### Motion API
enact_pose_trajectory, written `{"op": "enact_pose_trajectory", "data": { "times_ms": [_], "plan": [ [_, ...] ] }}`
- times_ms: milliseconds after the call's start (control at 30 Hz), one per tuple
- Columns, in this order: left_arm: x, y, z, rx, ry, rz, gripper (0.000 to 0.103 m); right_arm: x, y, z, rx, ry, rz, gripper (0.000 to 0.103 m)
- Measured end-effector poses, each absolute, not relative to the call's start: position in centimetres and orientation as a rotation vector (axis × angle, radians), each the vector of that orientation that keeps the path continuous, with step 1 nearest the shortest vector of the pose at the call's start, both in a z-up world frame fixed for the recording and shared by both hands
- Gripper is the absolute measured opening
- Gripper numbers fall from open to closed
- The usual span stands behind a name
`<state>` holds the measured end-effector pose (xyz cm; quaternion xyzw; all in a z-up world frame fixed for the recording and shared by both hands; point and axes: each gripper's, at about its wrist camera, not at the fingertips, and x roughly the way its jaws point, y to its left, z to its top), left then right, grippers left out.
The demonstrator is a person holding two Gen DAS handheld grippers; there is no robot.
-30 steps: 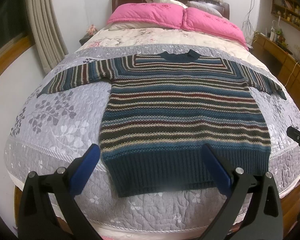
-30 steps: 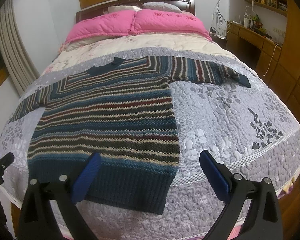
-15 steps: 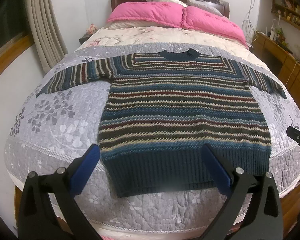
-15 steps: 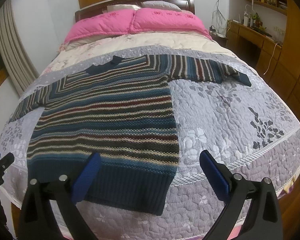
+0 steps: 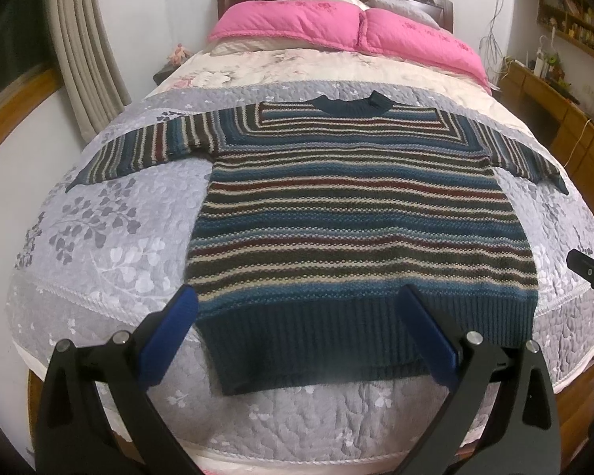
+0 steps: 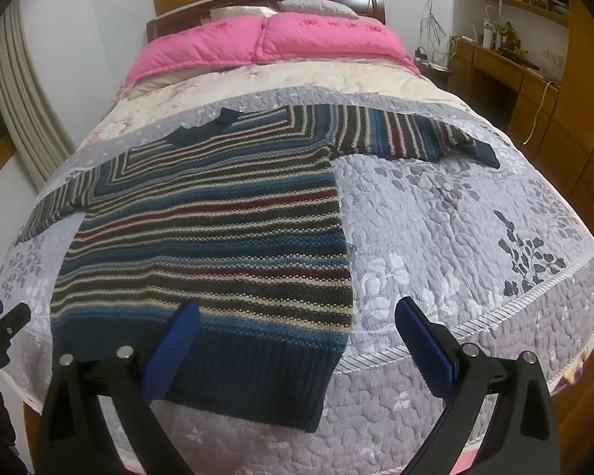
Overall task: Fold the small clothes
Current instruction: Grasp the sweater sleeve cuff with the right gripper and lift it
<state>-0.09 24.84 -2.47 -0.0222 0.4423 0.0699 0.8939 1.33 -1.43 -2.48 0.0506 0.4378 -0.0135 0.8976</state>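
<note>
lying flat on the grey quilt [image 5: 111, 261], the striped sweater [image 5: 356, 213] spreads both sleeves outward, its collar toward the pink pillows [image 5: 336, 27] and its dark hem at the quilt's near edge. left of the hem's middle, the left gripper [image 5: 297, 332] hovers released, holding nothing. over the hem's right corner, the right gripper [image 6: 297, 336] is likewise spread wide and empty.

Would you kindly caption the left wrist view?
Open left tongs hover over a striped sweater spread flat on the bed.
</note>
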Motion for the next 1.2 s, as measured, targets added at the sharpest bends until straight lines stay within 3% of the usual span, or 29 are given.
{"op": "enact_pose_trajectory", "data": {
  "times_ms": [267,667,933,1200],
  "plan": [
    [5.1,22.2,-4.0,-0.061,0.954,0.102,0.100,5.4,-5.5,-2.3,0.135,0.885,-0.019,0.099],
    [19.5,11.9,-3.6,-0.069,0.895,0.023,0.100,19.4,-22.9,-2.7,0.192,0.925,-0.146,0.099],
    [28.5,5.7,-5.4,-0.077,0.908,-0.003,0.100,28.3,-35.7,-6.9,0.284,1.037,-0.226,0.099],
    [32.5,3.5,-7.5,-0.051,0.909,-0.001,0.100,32.6,-44.8,-13.4,0.446,1.163,-0.264,0.087]
  ]
}}
